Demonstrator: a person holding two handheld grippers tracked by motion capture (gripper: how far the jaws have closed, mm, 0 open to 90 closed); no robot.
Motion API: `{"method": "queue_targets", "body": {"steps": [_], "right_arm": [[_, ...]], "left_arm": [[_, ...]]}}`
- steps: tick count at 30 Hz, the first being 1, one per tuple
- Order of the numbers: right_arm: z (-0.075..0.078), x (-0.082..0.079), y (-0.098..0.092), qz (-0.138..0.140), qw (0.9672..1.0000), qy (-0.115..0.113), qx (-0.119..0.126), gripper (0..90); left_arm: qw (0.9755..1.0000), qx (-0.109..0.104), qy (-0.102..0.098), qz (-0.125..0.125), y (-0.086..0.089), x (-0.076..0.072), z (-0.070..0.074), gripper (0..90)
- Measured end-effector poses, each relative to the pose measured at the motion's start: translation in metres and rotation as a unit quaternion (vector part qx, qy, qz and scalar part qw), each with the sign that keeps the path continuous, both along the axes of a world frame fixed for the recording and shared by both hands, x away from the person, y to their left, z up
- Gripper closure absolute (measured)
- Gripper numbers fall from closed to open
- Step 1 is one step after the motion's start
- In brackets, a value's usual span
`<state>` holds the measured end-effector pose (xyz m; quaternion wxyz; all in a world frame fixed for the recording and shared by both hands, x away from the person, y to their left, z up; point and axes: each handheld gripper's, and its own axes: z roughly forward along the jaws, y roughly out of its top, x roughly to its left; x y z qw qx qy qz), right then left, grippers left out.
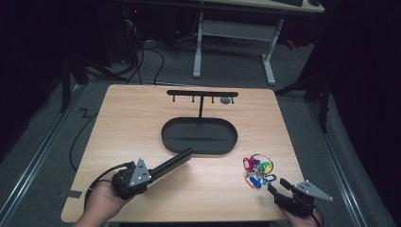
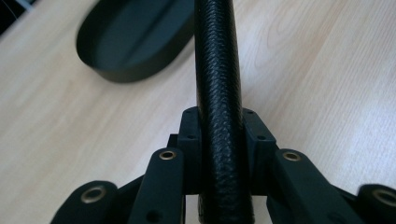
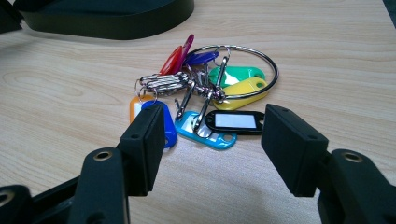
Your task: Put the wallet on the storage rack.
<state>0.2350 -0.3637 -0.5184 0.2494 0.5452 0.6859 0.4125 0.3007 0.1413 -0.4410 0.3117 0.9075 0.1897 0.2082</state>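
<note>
While left tool [image 1: 188, 153] grips 1 black bar [image 2: 218, 93], right tool [image 3: 210, 140] open nr key-tag bunch [image 3: 205, 93].

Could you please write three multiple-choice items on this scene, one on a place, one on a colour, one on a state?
1. Where do the key tags lie?
A. in the oval tray
B. on the table, just ahead of the right gripper
C. hung on the rack

2. What colour is the tray?
A. white
B. red
C. black

3. How does the left gripper stand?
A. shut on a black bar
B. wide open over the tags
C. open inside the tray

Answers:
1 B: the right gripper view shows the tags on the wood between the right gripper's spread jaws and the tray.
2 C: the tray is black in the high view.
3 A: in the left gripper view the bar is clamped between the jaws.
</note>
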Motion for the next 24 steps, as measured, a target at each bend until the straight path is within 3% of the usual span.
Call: {"method": "queue_targets", "body": {"steps": [2,4,6,7,12,15,21,24], "right_arm": [[0.000,0.000,0.000,0.000,1.0000,0.000,0.000,40.2],[0.000,0.000,0.000,0.001,1.0000,-0.001,-0.001,40.2],[0.000,0.000,0.000,0.001,1.0000,-0.001,0.000,40.2],[0.000,0.000,0.000,0.000,1.0000,-0.002,0.000,40.2],[0.000,-0.001,-0.001,-0.002,1.0000,-0.001,0.001,40.2],[0.000,-0.001,-0.001,-0.002,1.0000,-0.002,0.001,40.2],[0.001,-0.004,-0.004,-0.007,1.0000,-0.001,0.003,40.2],[0.001,-0.006,-0.005,-0.010,0.9999,-0.002,0.002,40.2]], "left_arm": [[1.0000,-0.001,-0.008,-0.004,-0.001,0.000,0.002,73.5],[0.9994,0.002,-0.032,-0.015,-0.003,0.001,0.009,73.5],[0.9992,0.003,-0.037,-0.017,-0.004,0.001,0.011,73.5],[0.9983,0.007,-0.051,-0.025,-0.005,0.004,0.013,73.5],[0.9960,0.019,-0.081,-0.032,-0.012,0.012,0.015,73.4],[0.9952,0.027,-0.087,-0.037,-0.016,0.017,0.016,73.4],[0.9903,0.048,-0.113,-0.065,-0.027,0.032,0.021,73.4],[0.9890,0.057,-0.117,-0.070,-0.032,0.038,0.023,73.4]]}}
